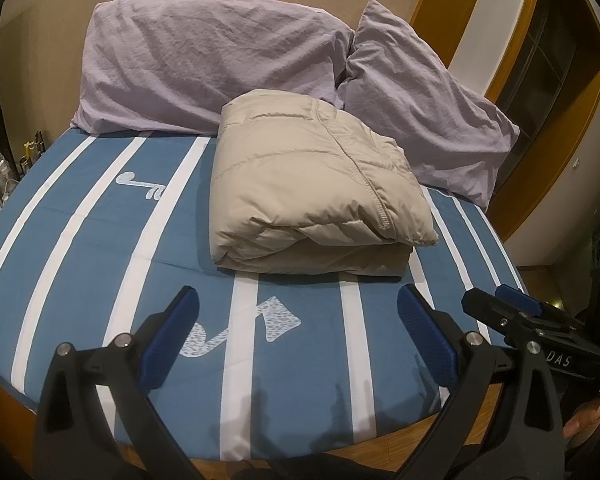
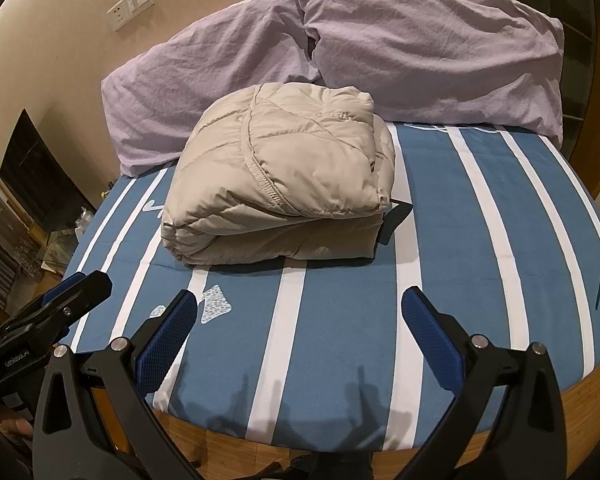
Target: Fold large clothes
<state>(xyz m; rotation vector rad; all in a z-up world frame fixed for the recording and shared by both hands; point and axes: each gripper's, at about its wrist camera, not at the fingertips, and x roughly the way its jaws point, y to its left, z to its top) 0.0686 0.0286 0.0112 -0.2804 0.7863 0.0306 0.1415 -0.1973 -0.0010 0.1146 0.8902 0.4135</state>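
Observation:
A beige quilted puffer jacket [image 1: 316, 196] lies folded into a thick bundle in the middle of the blue bed sheet with white stripes [image 1: 80, 240]. The right wrist view shows the same jacket [image 2: 280, 184] with a dark strap poking out at its right side. My left gripper [image 1: 298, 312] hovers open over the near part of the sheet, well short of the jacket, with nothing between its fingers. My right gripper [image 2: 300, 312] is open too, empty, above the sheet's [image 2: 480, 240] near edge. Each gripper appears at the side of the other's view.
Two lilac pillows [image 1: 204, 64] [image 1: 424, 100] lean against the wall behind the jacket. The wooden bed frame [image 2: 580, 404] runs under the sheet's near edge. A socket panel [image 2: 130, 6] is on the wall, and clutter [image 1: 0, 184] sits beside the bed at the left.

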